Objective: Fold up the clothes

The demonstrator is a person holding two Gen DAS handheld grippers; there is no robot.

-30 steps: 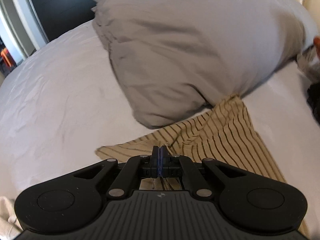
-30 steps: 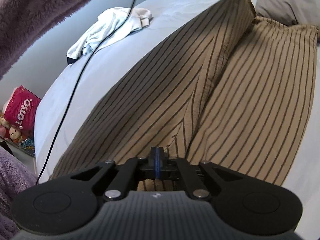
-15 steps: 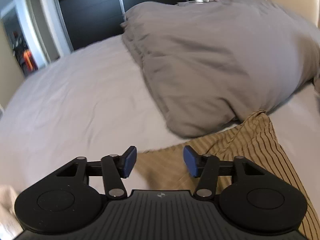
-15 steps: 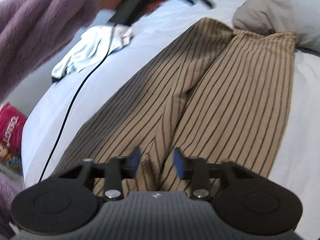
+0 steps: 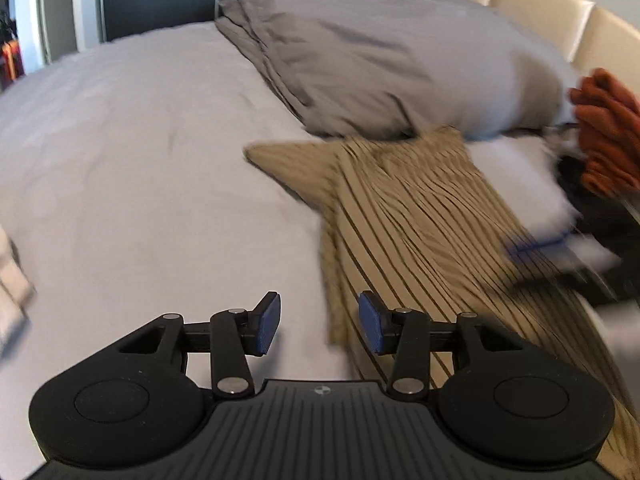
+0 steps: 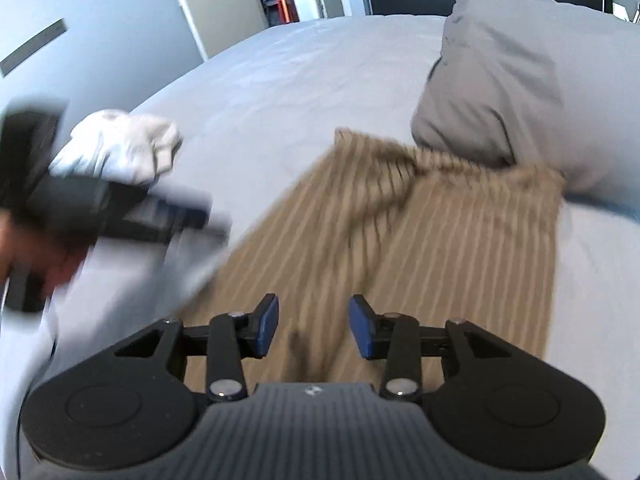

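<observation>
Tan trousers with dark stripes [image 5: 416, 216] lie flat on the pale bed sheet [image 5: 120, 152], their far end against a grey pillow [image 5: 392, 60]. My left gripper [image 5: 319, 325] is open above the trousers' left edge, nothing between its blue pads. In the right wrist view the same trousers [image 6: 460, 240] stretch away toward the pillow [image 6: 508, 80]. My right gripper [image 6: 313, 327] hangs open over their near end, empty. The left gripper [image 6: 120, 216] shows as a dark blur at the left, held by a hand.
A crumpled white garment [image 6: 120, 144] lies on the sheet at the left. An orange-red knitted item [image 5: 604, 132] and dark clothes sit at the right by the cream headboard [image 5: 560, 12]. A door [image 6: 188, 0] and dark wardrobe stand beyond the bed.
Both grippers were shut on the striped trousers a second ago; they opened, let the cloth drop flat and have pulled back and up. The left gripper has swung left.
</observation>
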